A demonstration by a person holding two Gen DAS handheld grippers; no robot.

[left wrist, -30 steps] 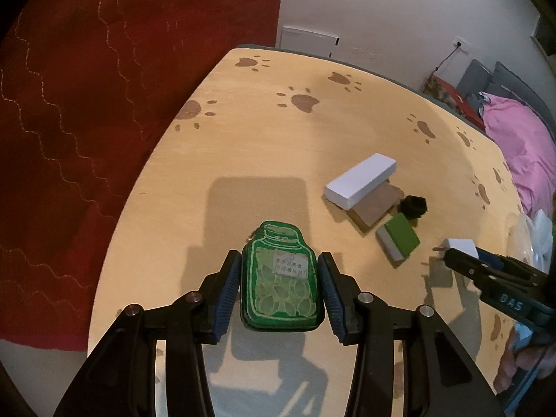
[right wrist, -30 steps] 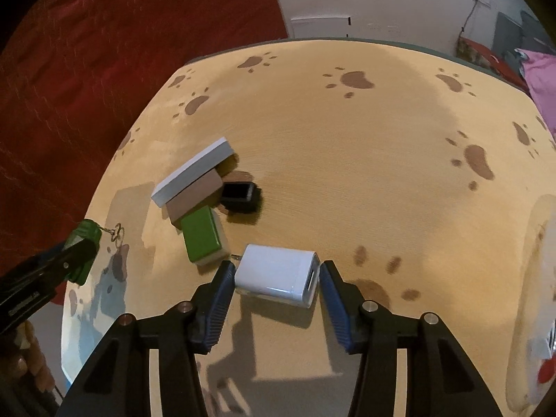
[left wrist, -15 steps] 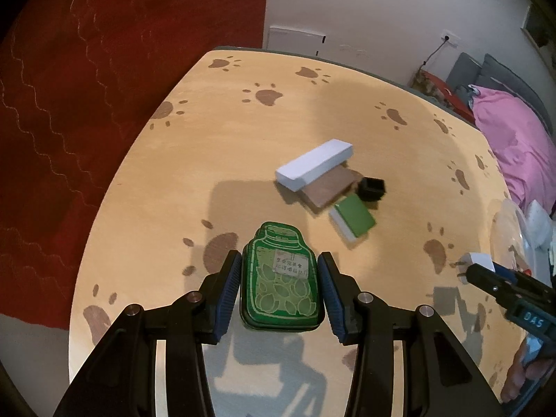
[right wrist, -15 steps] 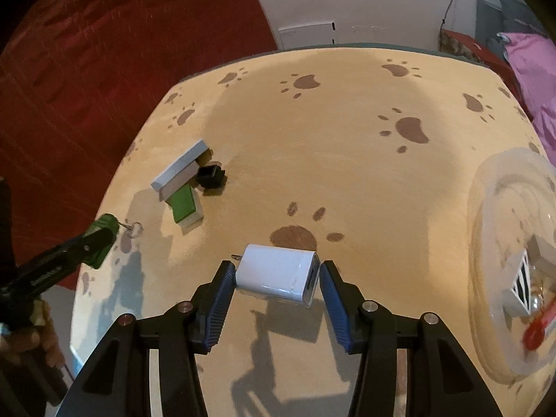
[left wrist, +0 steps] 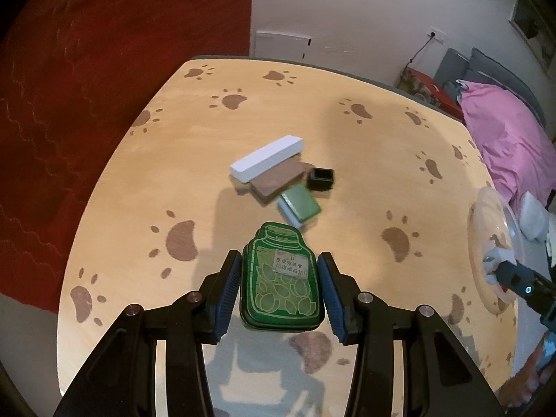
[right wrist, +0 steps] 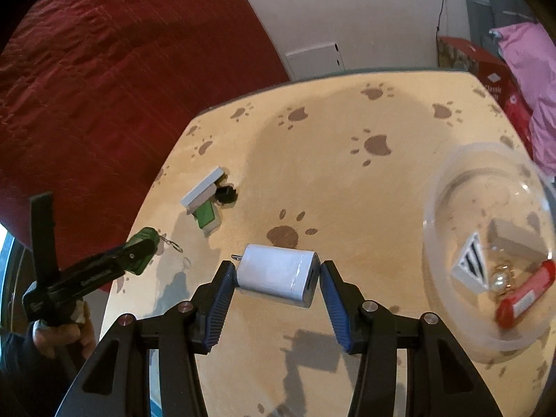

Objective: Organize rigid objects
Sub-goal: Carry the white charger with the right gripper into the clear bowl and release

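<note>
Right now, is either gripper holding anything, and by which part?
Left gripper clamps the green jar-shaped tin across its long side edges. Right gripper clamps the white charger by its two ends.

— Where did the loose pieces lie?
— Mid-table (left wrist: 312,132), in one cluster: the long box (left wrist: 267,163) farthest back, a flat slab (left wrist: 278,180) just before it and touching it, a small open cup (left wrist: 320,178) to the slab's right, a little case (left wrist: 300,205) nearest.
— And the bowl (right wrist: 448,187)?
— At the table's right edge, well apart from the cluster, with a tube (right wrist: 524,295), a block (right wrist: 514,239) and a striped piece (right wrist: 469,267) in it.
— The carried things?
— The jar-shaped tin (left wrist: 280,285) sat between the left gripper (left wrist: 280,290)'s fingers, above the table's near part; the charger (right wrist: 278,274) between the right gripper (right wrist: 275,290)'s, left of the bowl.
</note>
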